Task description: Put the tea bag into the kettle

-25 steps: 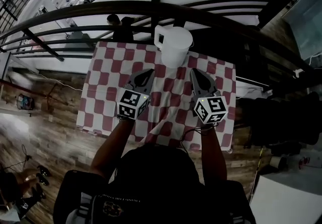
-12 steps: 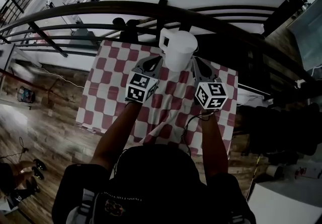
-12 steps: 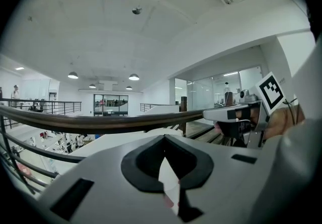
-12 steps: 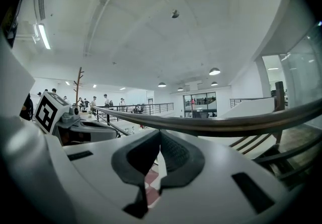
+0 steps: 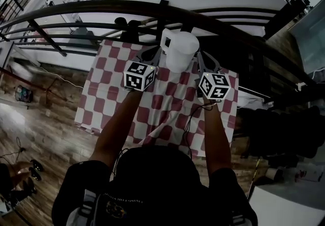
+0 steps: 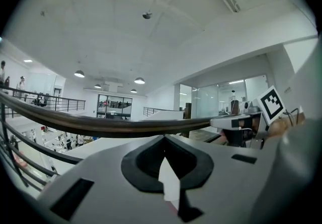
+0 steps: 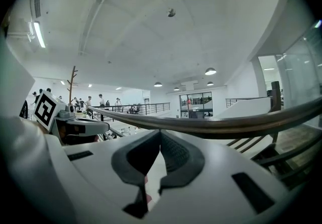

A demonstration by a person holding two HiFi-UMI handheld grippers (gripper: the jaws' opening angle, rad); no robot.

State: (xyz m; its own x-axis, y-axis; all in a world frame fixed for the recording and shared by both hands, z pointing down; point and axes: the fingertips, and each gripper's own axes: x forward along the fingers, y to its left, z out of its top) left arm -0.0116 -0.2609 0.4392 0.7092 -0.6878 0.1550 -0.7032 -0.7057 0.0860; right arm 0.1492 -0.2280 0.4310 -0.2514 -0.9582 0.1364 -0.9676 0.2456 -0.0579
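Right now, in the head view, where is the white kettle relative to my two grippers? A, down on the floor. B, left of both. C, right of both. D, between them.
D: the head view shows the white kettle standing on the checkered cloth, with the left gripper at one side of it and the right gripper at the other.
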